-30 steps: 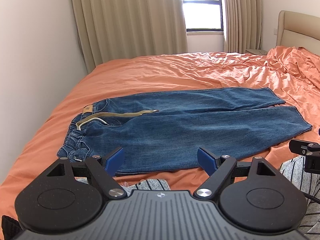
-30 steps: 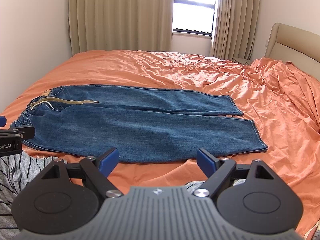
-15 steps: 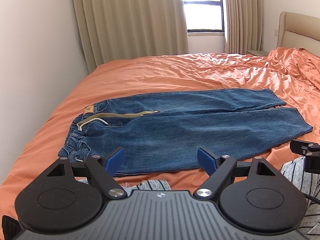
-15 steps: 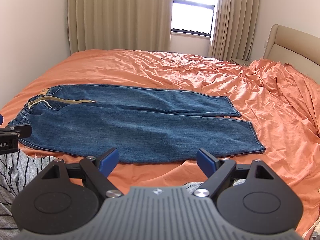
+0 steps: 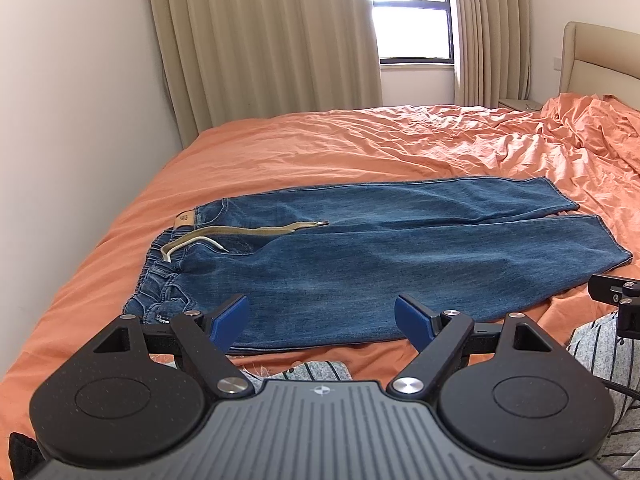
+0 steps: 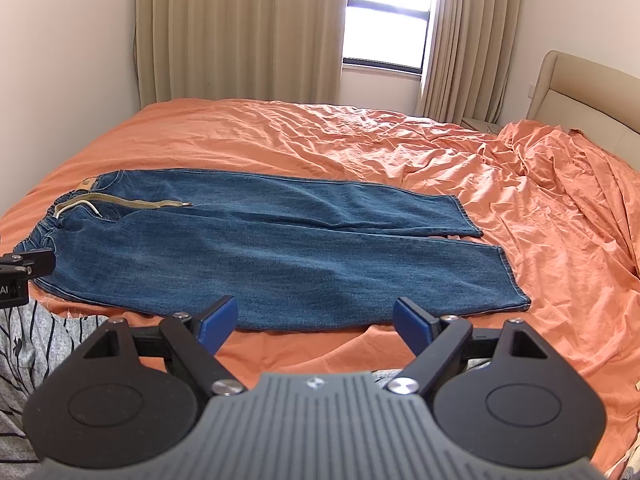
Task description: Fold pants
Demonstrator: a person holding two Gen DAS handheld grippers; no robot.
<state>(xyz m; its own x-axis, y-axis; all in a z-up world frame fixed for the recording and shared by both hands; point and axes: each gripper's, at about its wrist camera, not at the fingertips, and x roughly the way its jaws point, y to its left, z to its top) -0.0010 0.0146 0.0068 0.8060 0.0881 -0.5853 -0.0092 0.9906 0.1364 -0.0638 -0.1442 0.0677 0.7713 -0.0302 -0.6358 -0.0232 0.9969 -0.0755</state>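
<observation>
Blue jeans (image 5: 360, 264) lie flat on the orange bed, waistband to the left with a tan drawstring (image 5: 256, 232), leg hems to the right; they also show in the right wrist view (image 6: 280, 256). My left gripper (image 5: 322, 320) is open and empty, above the near edge of the jeans toward the waist side. My right gripper (image 6: 316, 320) is open and empty, above the near edge toward the hems (image 6: 508, 276). Each gripper's tip shows at the edge of the other's view.
The orange bedspread (image 6: 400, 148) is rumpled at the right, by a beige headboard (image 6: 580, 92). A wall runs along the bed's left side (image 5: 72, 140). Curtains and a window are behind. A grey striped garment (image 5: 608, 352) lies at the near edge.
Both grippers have drifted slightly, with the view tipping up a little. The jeans have not moved and both grippers stay open.
</observation>
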